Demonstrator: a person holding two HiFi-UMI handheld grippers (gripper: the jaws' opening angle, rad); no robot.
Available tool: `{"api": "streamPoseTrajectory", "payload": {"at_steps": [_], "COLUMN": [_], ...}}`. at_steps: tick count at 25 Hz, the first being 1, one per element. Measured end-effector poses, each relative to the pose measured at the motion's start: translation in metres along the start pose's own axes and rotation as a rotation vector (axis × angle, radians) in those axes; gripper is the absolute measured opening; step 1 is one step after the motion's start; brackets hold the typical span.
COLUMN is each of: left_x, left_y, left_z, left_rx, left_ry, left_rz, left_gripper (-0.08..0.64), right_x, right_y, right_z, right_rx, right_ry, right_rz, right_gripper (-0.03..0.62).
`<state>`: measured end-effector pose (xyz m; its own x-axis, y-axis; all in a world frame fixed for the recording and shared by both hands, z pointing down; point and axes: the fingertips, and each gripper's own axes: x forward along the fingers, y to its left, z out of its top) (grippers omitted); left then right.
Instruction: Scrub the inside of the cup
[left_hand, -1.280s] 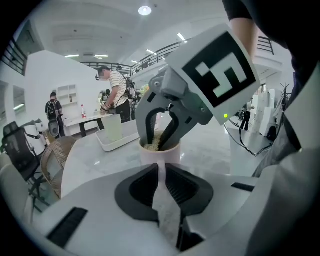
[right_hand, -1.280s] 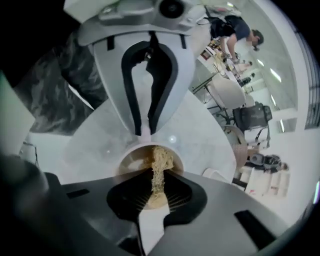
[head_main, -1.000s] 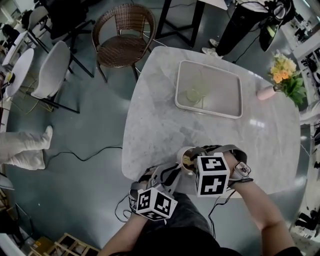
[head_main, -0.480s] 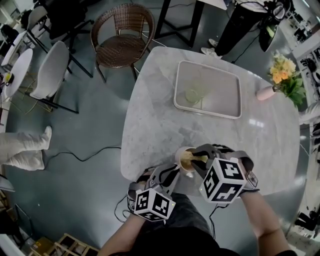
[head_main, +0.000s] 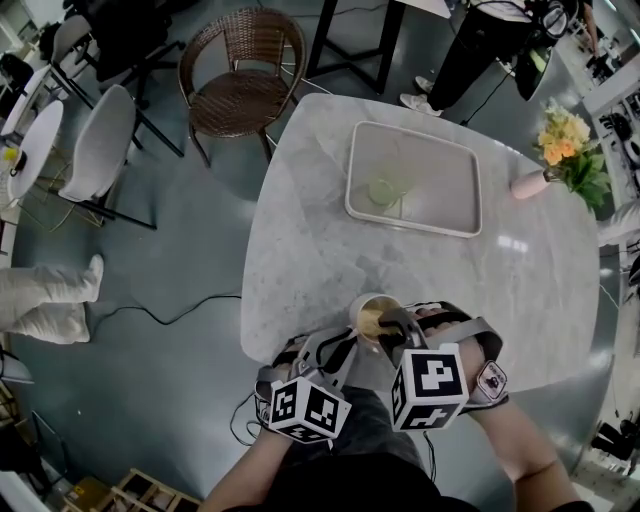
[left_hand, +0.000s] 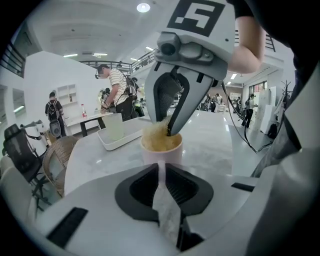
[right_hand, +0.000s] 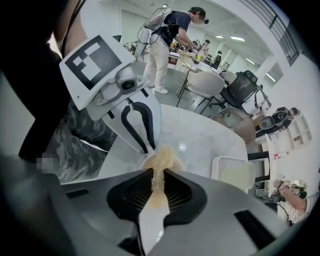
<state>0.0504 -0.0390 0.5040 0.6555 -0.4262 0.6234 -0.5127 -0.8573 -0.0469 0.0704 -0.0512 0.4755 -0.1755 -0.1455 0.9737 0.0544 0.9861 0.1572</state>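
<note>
The cup (head_main: 359, 311) stands upright on the marble table (head_main: 320, 240), close to the table's near edge and right in front of the person, with both grippers meeting at it. The left gripper (left_hand: 161, 182) comes in from the near-left side; its jaws are pressed together on a thin pale part of the cup's near side, so the cup sits just beyond its fingertips, in line with them. The right gripper (right_hand: 156, 182) reaches the cup from the near-right side and tilts down over its mouth. Its jaws are closed tight on a yellowish fibrous scrubber (right_hand: 159, 162), pinching it into a narrow band. The free end of the scrubber spreads out below the fingertips and fills the cup's opening, rising a little above the rim. The two grippers' tips are very near each other at the rim. Farther back on the table, well apart from the cup, a pale tray (head_main: 440, 170) carries a light green glass (head_main: 385, 188).
</note>
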Motion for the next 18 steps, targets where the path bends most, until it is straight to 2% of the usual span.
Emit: {"api": "streamPoseTrajectory", "payload": {"at_steps": [3,7,9,11,13,18], "left_x": [0.001,0.0,0.001,0.001,0.002,0.001], "left_y": [0.0,0.0,0.0,0.0,0.001,0.001], "left_z": [0.0,0.001,0.002,0.002,0.002,0.002], "left_rx": [0.003,0.004,0.004,0.004,0.001,0.003], "left_ry": [-0.002,0.001,0.002,0.002,0.001,0.002], "left_rz": [0.0,0.0,-0.001,0.0,0.002,-0.001], "left_gripper": [0.055,0.055,0.055,0.055,0.055,0.055], "right_x": [-0.009,-0.006,-0.004,-0.007,-0.012,-0.012], "right_y": [-0.01,-0.02,-0.015,-0.006,-0.004,-0.028], "right_z": [0.001,-0.009,-0.011,-0.005,0.001,-0.009], "right_rx": [0.036,0.037,0.03,0.041,0.043,0.039], "right_ry": [-0.031,0.02,0.036,0.007,-0.018,0.016], "right_rz": [-0.034,-0.097,-0.085,-0.036,-0.027,-0.152], "right_gripper": [0.063,0.063,0.063,0.063,0.064,0.064]}}
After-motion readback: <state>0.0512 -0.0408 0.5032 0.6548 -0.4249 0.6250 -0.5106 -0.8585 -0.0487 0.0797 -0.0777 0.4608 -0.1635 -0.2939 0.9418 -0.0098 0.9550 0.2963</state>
